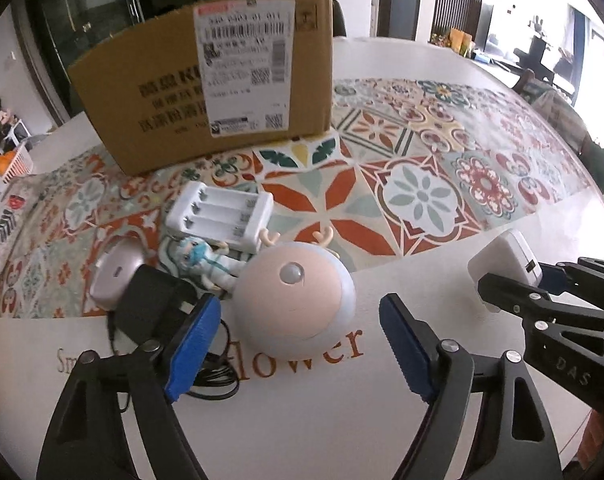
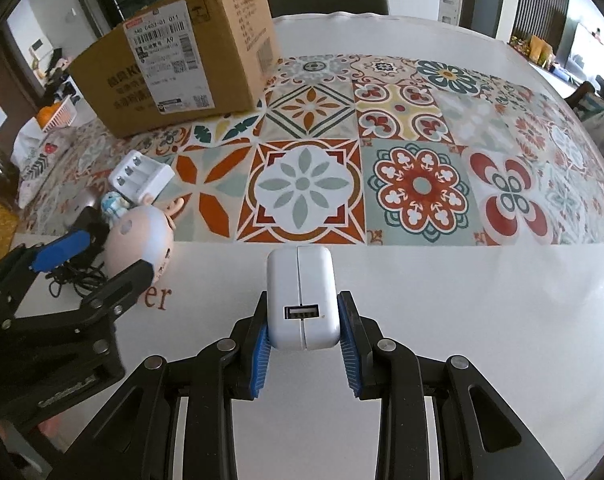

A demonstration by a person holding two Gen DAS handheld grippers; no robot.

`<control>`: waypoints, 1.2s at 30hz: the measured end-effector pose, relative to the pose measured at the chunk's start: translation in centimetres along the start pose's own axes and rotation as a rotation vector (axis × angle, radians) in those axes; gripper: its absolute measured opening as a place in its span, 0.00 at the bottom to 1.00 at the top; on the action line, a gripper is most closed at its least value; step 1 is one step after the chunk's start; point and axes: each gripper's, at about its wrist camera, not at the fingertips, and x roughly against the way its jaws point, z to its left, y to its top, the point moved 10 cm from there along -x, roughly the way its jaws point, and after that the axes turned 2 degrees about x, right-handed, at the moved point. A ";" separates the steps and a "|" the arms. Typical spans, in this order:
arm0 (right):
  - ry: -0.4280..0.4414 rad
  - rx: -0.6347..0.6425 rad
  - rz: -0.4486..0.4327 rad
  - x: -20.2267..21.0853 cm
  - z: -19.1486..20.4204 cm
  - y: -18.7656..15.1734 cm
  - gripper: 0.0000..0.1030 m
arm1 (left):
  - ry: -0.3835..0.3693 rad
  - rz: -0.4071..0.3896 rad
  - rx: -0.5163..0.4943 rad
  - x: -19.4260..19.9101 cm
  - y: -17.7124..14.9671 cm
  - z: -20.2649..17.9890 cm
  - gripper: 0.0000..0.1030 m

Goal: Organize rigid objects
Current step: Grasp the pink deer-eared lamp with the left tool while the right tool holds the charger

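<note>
Right gripper [image 2: 304, 344]: fingers pinch white charger [image 2: 302, 296] by its sides, USB port toward camera, above bare bench [image 2: 442, 320]. Left gripper [image 1: 302, 344]: fingers spread, astride round antlered lamp [image 1: 293, 292], pads not touching. Lamp lies on bench, touching figurine [image 1: 205, 260].

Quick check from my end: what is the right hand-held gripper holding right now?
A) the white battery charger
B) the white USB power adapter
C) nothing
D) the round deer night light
B: in the right wrist view the right hand-held gripper has both blue pads pressed on the white USB power adapter, USB port facing the camera.
</note>
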 end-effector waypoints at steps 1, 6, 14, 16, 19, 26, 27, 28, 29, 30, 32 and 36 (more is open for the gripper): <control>-0.002 0.003 0.000 -0.2 0.1 0.0 0.30 | 0.000 0.003 0.003 -0.2 -0.1 0.0 0.76; 0.010 0.009 0.000 -0.5 0.4 0.2 0.30 | -0.001 0.007 0.012 -1.2 0.1 0.0 0.76; 0.027 0.006 -0.004 -1.1 0.5 0.9 0.30 | 0.015 0.013 0.022 -2.3 0.5 0.3 0.76; 0.030 0.009 -0.007 -1.2 0.7 1.1 0.30 | 0.019 0.018 0.019 -2.6 0.6 0.2 0.76; 0.035 0.013 -0.006 -1.3 0.8 1.2 0.30 | 0.019 0.020 0.023 -2.8 0.7 0.3 0.75; 0.046 0.018 -0.007 -1.3 1.2 1.4 0.30 | 0.005 0.015 0.025 -2.7 0.7 0.3 0.72; 0.048 0.020 -0.008 -1.2 1.3 1.4 0.30 | 0.005 0.009 0.028 -2.5 0.8 0.3 0.72; 0.050 0.022 -0.012 -1.0 1.4 1.5 0.30 | 0.004 0.005 0.029 -2.2 0.8 0.3 0.72; 0.049 0.022 -0.015 -0.8 1.4 1.6 0.30 | 0.002 0.001 0.030 -1.9 0.8 0.4 0.72; 0.049 0.023 -0.019 -0.6 1.4 1.7 0.30 | 0.002 0.000 0.032 -1.7 0.9 0.5 0.72; 0.046 0.024 -0.028 -0.1 1.5 2.0 0.30 | 0.003 -0.009 0.037 -0.9 1.1 0.7 0.72; 0.054 0.021 -0.055 1.1 1.9 2.7 0.30 | -0.002 -0.036 0.048 0.7 1.9 1.1 0.72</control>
